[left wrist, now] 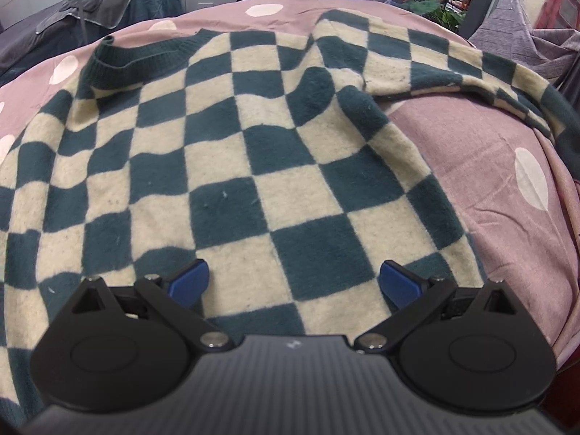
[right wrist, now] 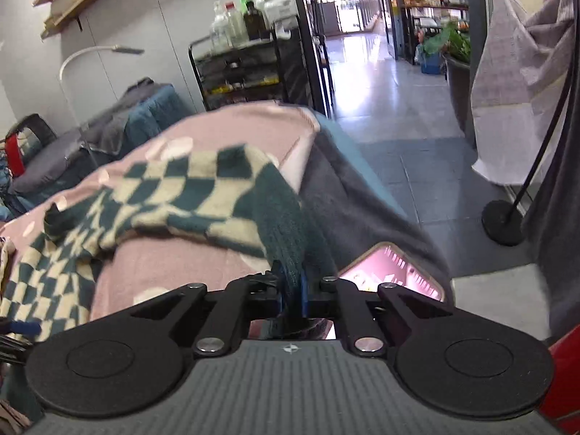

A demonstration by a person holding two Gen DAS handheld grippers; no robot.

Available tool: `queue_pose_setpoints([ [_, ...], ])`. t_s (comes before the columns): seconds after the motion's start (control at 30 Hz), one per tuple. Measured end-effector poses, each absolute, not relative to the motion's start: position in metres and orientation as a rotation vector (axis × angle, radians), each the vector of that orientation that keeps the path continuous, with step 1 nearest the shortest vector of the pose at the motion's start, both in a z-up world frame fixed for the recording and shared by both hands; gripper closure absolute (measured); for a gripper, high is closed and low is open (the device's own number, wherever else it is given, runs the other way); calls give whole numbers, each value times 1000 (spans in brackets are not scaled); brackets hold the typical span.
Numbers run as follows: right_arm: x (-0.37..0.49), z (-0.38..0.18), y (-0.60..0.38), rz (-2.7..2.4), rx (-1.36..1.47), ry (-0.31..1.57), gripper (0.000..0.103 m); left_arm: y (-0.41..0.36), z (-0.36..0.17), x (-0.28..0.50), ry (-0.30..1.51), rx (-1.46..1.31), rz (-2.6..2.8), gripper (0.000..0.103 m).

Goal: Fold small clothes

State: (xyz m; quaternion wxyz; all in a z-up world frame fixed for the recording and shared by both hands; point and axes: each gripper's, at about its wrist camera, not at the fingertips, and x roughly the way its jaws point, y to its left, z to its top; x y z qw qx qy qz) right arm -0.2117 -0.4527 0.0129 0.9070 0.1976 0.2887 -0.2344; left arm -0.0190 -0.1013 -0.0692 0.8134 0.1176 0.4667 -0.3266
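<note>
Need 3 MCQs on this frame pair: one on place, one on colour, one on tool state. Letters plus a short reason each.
1. What does the checkered sweater lie on?
A. bare floor
B. pink cloth with white dots
C. wooden shelf

2. What colours are the sweater's checks?
A. red and black
B. yellow and grey
C. dark teal and cream

3. What state is the right tool in?
A. shut on the sweater's dark ribbed edge
B. open above the sweater
C. shut on nothing

Answers:
1 B: the pink cloth with white dots shows all around the sweater.
2 C: teal and cream squares alternate across the body.
3 A: the blue fingers pinch the ribbed edge; the left tool hovers open over the sweater body.
</note>
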Motion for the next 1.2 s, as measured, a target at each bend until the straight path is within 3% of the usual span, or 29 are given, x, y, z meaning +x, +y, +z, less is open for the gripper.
queue_pose_setpoints([
  [0.2,-229,107,-478,-449,474,346,88,-101,-70,-19,992,250,-717,0],
  [0.33,-201,138,-467,-257,543,316,88,-95,-74,-16,999,221,-713,0],
  [0.77,47,69,-251,251,427,530,87,-11,-61,-1,989,152,-513,0],
  [1.07,110,2,-173,335,498,692,86,54,-52,20,989,91,-355,0],
  [1.13,112,-11,-171,323,508,722,74,56,-50,23,983,94,-346,0],
  [1.2,107,-19,-175,303,510,746,44,56,-48,26,975,100,-350,0],
])
